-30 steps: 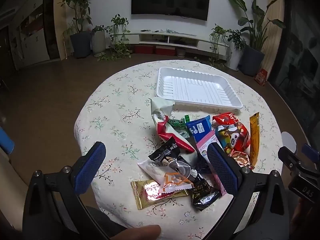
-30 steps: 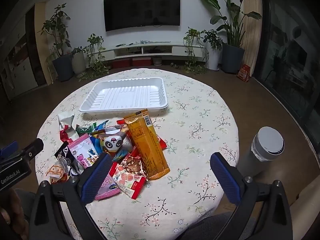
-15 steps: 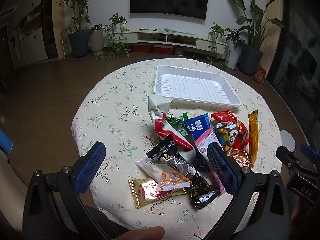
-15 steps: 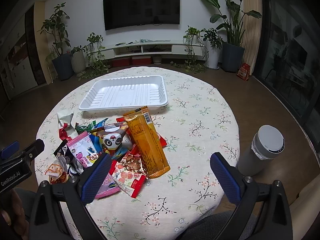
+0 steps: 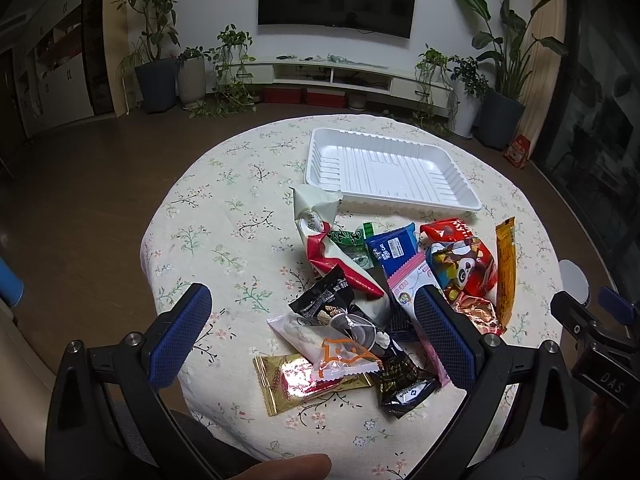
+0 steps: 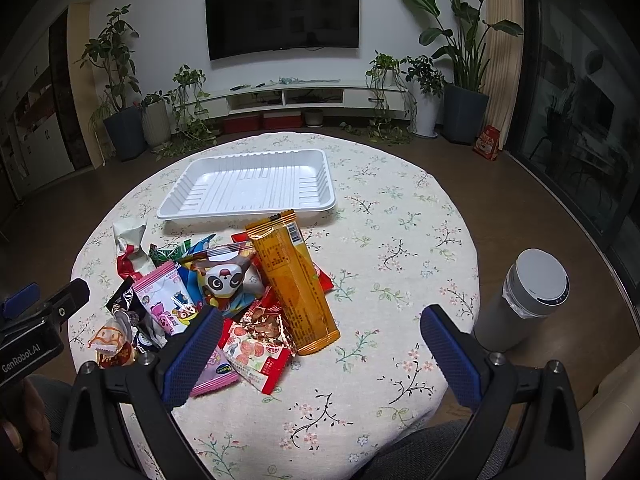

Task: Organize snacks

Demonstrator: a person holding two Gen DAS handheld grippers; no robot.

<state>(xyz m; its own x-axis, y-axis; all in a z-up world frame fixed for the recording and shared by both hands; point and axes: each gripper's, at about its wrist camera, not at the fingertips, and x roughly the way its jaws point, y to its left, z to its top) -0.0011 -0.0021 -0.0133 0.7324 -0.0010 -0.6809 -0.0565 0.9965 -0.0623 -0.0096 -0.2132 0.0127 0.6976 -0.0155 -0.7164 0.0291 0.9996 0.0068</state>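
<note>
A pile of snack packets lies on the near half of the round floral table (image 5: 224, 216): a long orange packet (image 6: 294, 280), a panda packet (image 6: 226, 280), a pink packet (image 6: 166, 296), a red-and-white wrapper (image 5: 320, 236), a blue packet (image 5: 394, 250), a black packet (image 5: 324, 300) and a gold packet (image 5: 300, 376). Behind the pile sits a bare white tray (image 5: 390, 168) (image 6: 248, 186). My left gripper (image 5: 314, 334) hangs open above the pile's near end. My right gripper (image 6: 322, 354) stands open over the pile's right edge. Neither holds anything.
A grey cylindrical canister (image 6: 524, 300) stands on the floor right of the table. Beyond the table are a TV (image 6: 282, 14), a low white console (image 6: 296, 96) and potted plants (image 6: 460, 76). A fingertip (image 5: 288, 466) shows at the left view's bottom edge.
Both views have drifted slightly, with the table and tray sitting a touch lower and closer. Both grippers stay open and no packet has moved.
</note>
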